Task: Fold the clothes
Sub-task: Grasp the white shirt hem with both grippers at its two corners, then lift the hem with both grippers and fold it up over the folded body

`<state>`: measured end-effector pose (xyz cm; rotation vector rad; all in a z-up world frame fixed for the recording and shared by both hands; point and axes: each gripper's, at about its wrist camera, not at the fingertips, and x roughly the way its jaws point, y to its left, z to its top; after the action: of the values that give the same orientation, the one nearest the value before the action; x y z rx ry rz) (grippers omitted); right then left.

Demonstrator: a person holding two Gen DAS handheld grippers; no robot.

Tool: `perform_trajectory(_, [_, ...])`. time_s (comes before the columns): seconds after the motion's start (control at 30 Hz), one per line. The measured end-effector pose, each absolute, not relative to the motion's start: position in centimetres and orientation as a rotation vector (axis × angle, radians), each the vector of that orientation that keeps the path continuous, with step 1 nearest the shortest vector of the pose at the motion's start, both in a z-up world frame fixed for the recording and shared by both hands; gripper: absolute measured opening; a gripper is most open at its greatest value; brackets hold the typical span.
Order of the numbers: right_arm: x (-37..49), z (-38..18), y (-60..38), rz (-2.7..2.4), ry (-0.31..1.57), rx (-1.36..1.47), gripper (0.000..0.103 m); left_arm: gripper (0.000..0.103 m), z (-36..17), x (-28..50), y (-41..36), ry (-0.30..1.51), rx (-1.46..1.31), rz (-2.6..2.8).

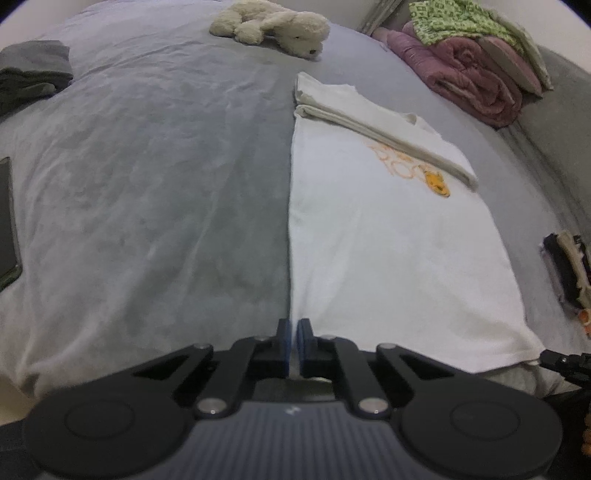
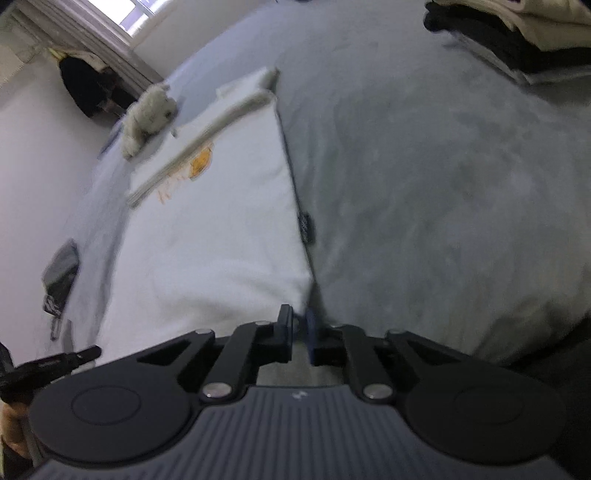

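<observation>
White cloth fills the middle of both views: a white T-shirt (image 1: 388, 236) lies flat on the grey bed cover (image 1: 147, 184), with an orange picture on its chest and one side already folded over in a long strip. In the left wrist view its left edge runs straight from near to far, like a ruled line.

The left gripper (image 1: 294, 345) sits at the near end of that edge. Its two blue pads are almost together, with only a thin slit between them, and the shirt's edge runs into that slit. I cannot tell for sure if the cloth is pinched.

In the right wrist view the right gripper (image 2: 300, 328) is at the shirt's (image 2: 207, 229) near right corner. Its fingers are close, with a small gap, and the corner reaches down to them. The view is blurry, so I cannot tell if it has hold.

Left of the shirt, the bed has lots of bare room. Far away lies a cream soft toy dog (image 1: 273, 26). At the far right sits a pink rolled blanket (image 1: 469, 70) with green cloth (image 1: 450, 18) on top. A dark folded thing (image 1: 33, 74) rests at the far left edge, and a small pile of clothes (image 1: 569, 273) lies right of the shirt.
</observation>
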<state>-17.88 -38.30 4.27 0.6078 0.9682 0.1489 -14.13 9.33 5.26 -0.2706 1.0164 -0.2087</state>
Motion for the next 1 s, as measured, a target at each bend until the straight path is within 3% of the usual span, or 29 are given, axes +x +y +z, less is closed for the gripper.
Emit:
perform_trajectory(0.03, [-17.7, 4.2, -38.5, 0.157, 0.971, 0.623, 0.023, 0.004, 5.1, -14.1, 9.4, 1.020, -0.280, -0.211])
perform_trajectory(0.07, [-17.6, 4.0, -38.6, 0.164, 0.975, 0.638, 0.040, 0.004, 5.0, -14.0, 9.5, 1.023, -0.289, -0.212])
perform_trajectory(0.2, [-17.1, 3.3, -38.3, 0.165, 0.998, 0.662, 0.045, 0.004, 4.4, -13.8, 9.7, 1.037, -0.326, -0.220])
perform_trajectory(0.23, [-17.0, 3.0, -38.2, 0.160, 1.007, 0.666, 0.038, 0.004, 4.2, -13.8, 9.8, 1.041, -0.335, -0.222])
perform_trajectory(0.27, [-17.0, 2.8, -38.2, 0.152, 1.015, 0.671, 0.020, 0.004, 4.1, -13.8, 9.8, 1.043, -0.344, -0.224])
perform_trajectory(0.3, [-16.9, 2.7, -38.2, 0.147, 1.018, 0.680, 0.011, 0.004, 4.3, -13.8, 9.8, 1.039, -0.349, -0.226])
perform_trajectory(0.33, [-17.0, 2.8, -38.3, 0.150, 1.008, 0.698, 0.009, 0.004, 4.4, -13.8, 9.9, 1.035, -0.355, -0.228])
perform_trajectory(0.6, [-16.1, 6.8, -38.9, 0.188, 0.855, 0.735, 0.009, 0.003, 7.8, -12.5, 10.8, 0.975, -0.463, -0.218])
perform_trajectory(1.0, [-6.3, 7.5, -39.7, 0.175, 0.851, 0.738, 0.009, 0.003, 8.2, -4.2, 10.2, 0.984, -0.551, -0.147])
